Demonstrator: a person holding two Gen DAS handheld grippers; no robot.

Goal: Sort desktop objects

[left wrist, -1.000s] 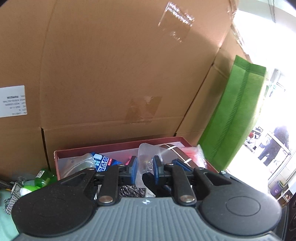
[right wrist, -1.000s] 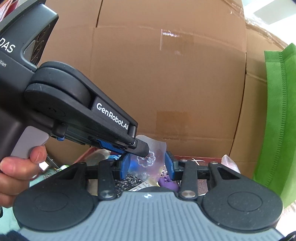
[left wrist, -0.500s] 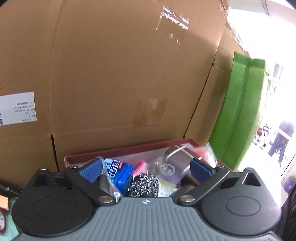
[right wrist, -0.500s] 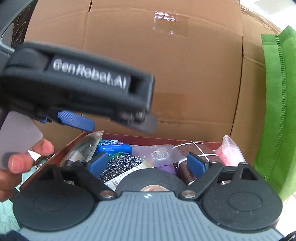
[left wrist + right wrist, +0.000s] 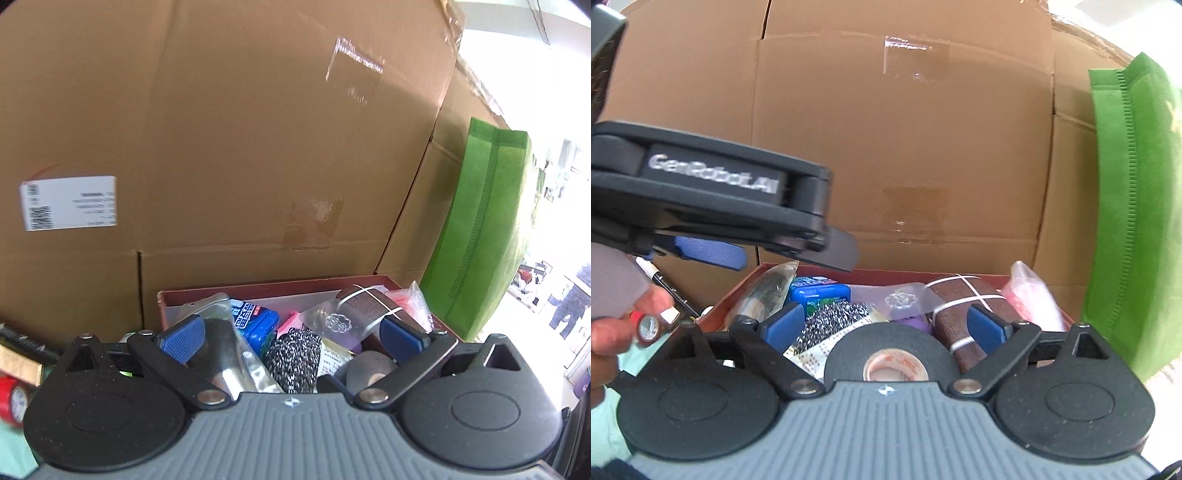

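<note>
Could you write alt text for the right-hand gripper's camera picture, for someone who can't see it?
An open right gripper hovers over a red box crammed with a black tape roll, steel scourer and blue case. The left gripper reaches in from the left; cardboard boxes stand behind.

Red box (image 5: 738, 286) crammed full; cardboard wall (image 5: 905, 147) blocks directly behind.

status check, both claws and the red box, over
Left claw open, empty. Right claw open, empty. Small clear plastic bag lies in red cardboard box. Black tape roll close under right claw.
</note>
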